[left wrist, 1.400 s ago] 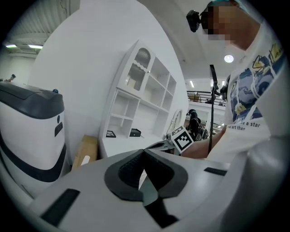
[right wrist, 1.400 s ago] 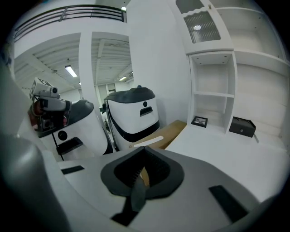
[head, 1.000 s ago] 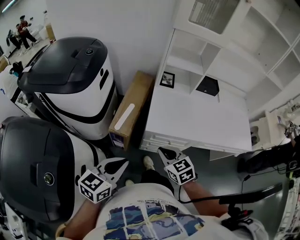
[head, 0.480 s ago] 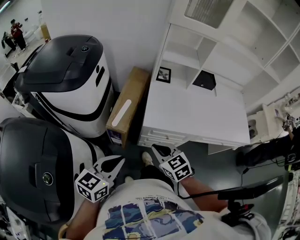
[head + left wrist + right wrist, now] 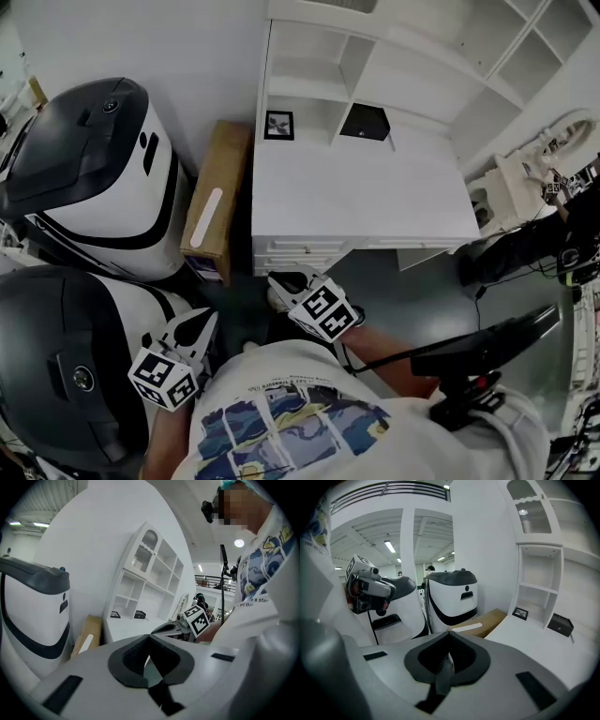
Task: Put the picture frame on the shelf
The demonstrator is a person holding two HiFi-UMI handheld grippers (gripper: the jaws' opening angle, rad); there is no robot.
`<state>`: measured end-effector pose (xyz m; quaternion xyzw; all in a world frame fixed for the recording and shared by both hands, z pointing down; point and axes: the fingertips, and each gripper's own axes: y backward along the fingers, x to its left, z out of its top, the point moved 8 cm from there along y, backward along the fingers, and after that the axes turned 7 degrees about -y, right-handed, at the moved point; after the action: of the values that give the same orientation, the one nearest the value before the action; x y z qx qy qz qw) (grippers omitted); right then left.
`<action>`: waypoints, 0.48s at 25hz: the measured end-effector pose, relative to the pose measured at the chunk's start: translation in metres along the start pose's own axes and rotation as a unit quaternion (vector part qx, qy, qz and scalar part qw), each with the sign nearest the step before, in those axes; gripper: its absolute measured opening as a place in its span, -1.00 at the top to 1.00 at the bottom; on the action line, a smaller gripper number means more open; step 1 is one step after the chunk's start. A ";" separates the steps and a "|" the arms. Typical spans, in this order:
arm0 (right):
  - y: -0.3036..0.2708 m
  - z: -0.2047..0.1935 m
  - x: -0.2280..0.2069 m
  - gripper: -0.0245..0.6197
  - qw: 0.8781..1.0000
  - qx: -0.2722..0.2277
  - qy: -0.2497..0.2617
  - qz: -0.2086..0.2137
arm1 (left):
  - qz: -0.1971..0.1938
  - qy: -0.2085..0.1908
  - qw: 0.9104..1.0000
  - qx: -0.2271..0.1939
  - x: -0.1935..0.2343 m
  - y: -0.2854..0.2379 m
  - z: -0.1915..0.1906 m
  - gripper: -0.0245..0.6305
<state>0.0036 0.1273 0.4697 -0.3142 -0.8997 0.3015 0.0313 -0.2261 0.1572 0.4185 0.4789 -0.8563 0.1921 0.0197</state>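
Note:
A small black picture frame [image 5: 278,125] stands in a low cubby of the white shelf unit [image 5: 309,56], at the back of the white desk top [image 5: 361,202]. It also shows in the left gripper view [image 5: 115,615] and the right gripper view [image 5: 520,613]. A second dark frame-like thing [image 5: 365,122] leans in the cubby beside it. My right gripper [image 5: 281,279] hangs just before the desk's front edge, shut and empty. My left gripper [image 5: 194,326] is lower left, near my body, shut and empty. Both pairs of jaws meet at the tips [image 5: 149,637] [image 5: 449,632].
Two big white-and-black machines [image 5: 89,178] [image 5: 66,366] stand at the left. A long cardboard box [image 5: 214,202] lies between the upper machine and the desk. Black equipment with a cable [image 5: 487,347] sits on the grey floor at the right.
The head view has swung, so the desk and shelf now lie further left and more central. Both grippers drifted left and a little lower in it, still shut.

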 end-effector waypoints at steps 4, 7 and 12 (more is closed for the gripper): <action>0.001 0.001 0.002 0.85 1.000 0.000 0.006 -0.002 | -0.002 0.000 1.000 0.002 -0.001 0.000 0.000 0.88; 0.001 0.001 0.002 0.85 1.000 -0.001 0.009 -0.002 | -0.004 -0.001 1.000 0.003 -0.002 -0.001 0.000 0.88; 0.004 0.004 0.006 0.85 1.000 0.002 0.001 0.004 | -0.007 -0.002 1.000 0.006 -0.003 -0.002 0.000 0.88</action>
<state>0.0005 0.1313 0.4631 -0.3182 -0.8977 0.3030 0.0320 -0.2223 0.1589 0.4183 0.4855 -0.8518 0.1962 0.0167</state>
